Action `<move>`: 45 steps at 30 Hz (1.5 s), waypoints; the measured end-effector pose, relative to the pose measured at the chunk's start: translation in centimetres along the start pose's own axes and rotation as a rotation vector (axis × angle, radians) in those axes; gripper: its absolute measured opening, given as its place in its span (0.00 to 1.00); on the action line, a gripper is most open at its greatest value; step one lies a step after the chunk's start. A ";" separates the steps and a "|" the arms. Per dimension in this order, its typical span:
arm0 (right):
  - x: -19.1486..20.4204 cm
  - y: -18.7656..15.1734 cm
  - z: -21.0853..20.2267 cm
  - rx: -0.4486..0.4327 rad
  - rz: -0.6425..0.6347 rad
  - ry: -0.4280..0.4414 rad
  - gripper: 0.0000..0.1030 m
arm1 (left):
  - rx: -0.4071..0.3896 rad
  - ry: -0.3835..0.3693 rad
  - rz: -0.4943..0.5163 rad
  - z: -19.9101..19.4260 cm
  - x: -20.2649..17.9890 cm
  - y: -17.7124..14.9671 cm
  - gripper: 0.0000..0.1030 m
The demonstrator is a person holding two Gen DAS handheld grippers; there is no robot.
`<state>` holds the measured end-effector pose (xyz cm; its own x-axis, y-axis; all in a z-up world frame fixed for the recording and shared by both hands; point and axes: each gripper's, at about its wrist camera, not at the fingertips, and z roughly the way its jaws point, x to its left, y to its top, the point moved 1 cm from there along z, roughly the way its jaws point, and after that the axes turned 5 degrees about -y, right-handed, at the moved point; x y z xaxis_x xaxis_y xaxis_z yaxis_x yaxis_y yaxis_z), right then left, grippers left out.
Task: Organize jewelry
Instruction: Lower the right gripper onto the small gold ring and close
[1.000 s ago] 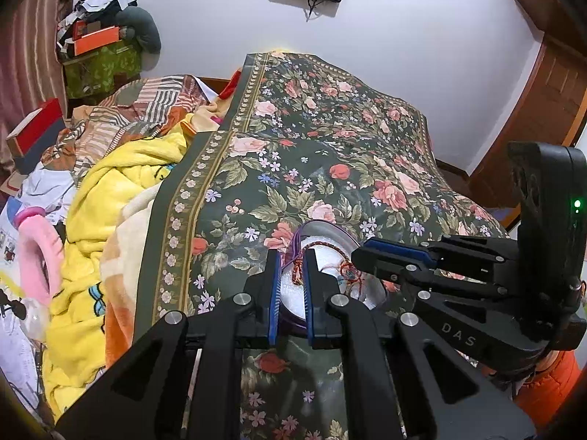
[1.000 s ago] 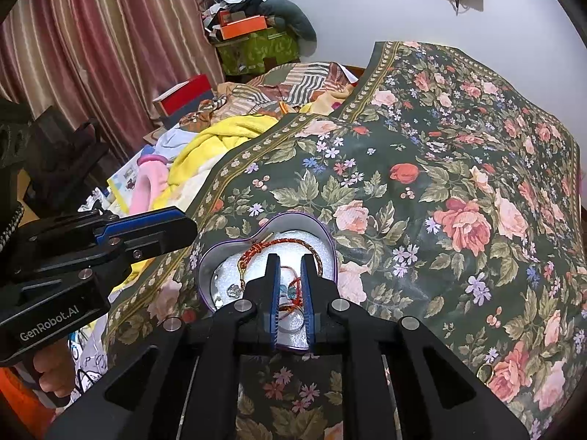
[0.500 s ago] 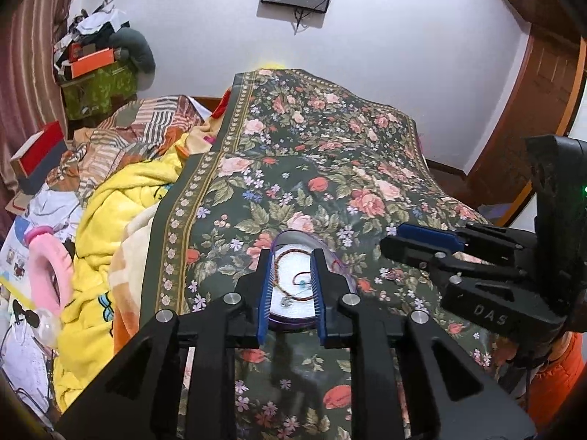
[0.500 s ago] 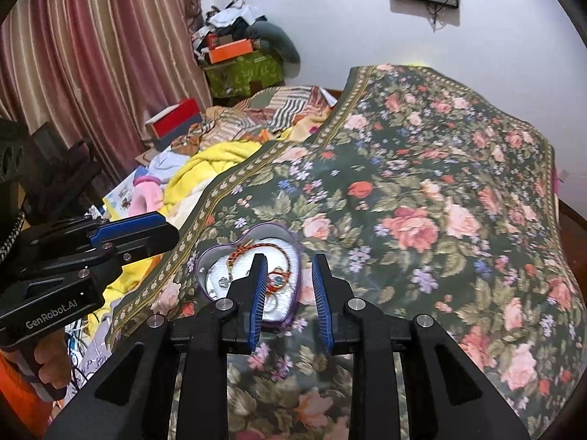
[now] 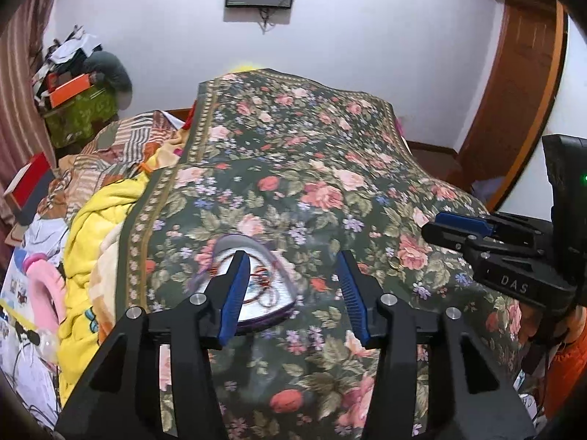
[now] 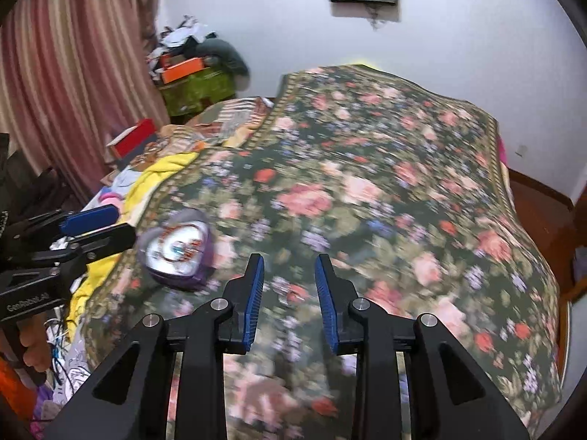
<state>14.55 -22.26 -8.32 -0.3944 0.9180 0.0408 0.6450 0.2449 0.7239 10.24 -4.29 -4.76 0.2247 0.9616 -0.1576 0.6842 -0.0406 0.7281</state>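
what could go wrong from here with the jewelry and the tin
1. A small gold ring lies loose on the floral bedspread, apart from the heart tin. It blends into the pattern and could be missed or sink into a fold.
2. The tin sits uncovered on soft bedding near the bedspread's edge; a nudge from the open left gripper could tip it and spill the tangled jewelry.
3. The right wrist view is blurred, so the open right gripper may be aimed poorly.

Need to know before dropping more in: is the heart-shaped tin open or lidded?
Open. The heart-shaped tin shows its pale inside with tangled red jewelry lying in it; no lid is visible.
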 end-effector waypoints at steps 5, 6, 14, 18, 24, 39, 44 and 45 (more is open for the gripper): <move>-3.4 -1.6 0.3 0.032 0.046 -0.053 0.25 | 0.037 -0.021 0.026 1.9 -1.7 0.0 0.48; -3.8 -1.8 0.3 0.038 0.052 -0.058 0.25 | 0.046 -0.027 0.029 2.4 -2.1 -0.1 0.48; -6.6 -4.1 1.6 0.109 0.080 -0.080 0.25 | 0.140 -0.068 0.074 6.8 -4.7 -1.0 0.48; -6.8 -4.5 2.6 0.140 0.078 -0.057 0.25 | 0.178 -0.077 0.106 8.8 -5.7 -1.6 0.48; -5.5 -4.5 4.2 0.173 0.021 -0.024 0.25 | 0.220 -0.069 0.142 11.7 -6.3 -1.8 0.48; -5.1 -4.7 7.5 0.278 0.012 0.090 0.25 | 0.268 -0.064 0.154 14.5 -5.9 -2.3 0.48; -5.1 -4.8 7.5 0.268 0.014 0.069 0.08 | 0.283 -0.067 0.154 15.0 -5.9 -2.6 0.47; -5.1 -4.9 7.4 0.265 0.017 0.070 0.07 | 0.285 -0.068 0.152 15.2 -5.9 -2.6 0.46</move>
<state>18.27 -25.82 -17.13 -0.4199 0.9014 0.1054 0.7972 0.3108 0.5176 17.62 -13.98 -15.86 0.3783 0.9189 -0.1122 0.8036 -0.2658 0.5325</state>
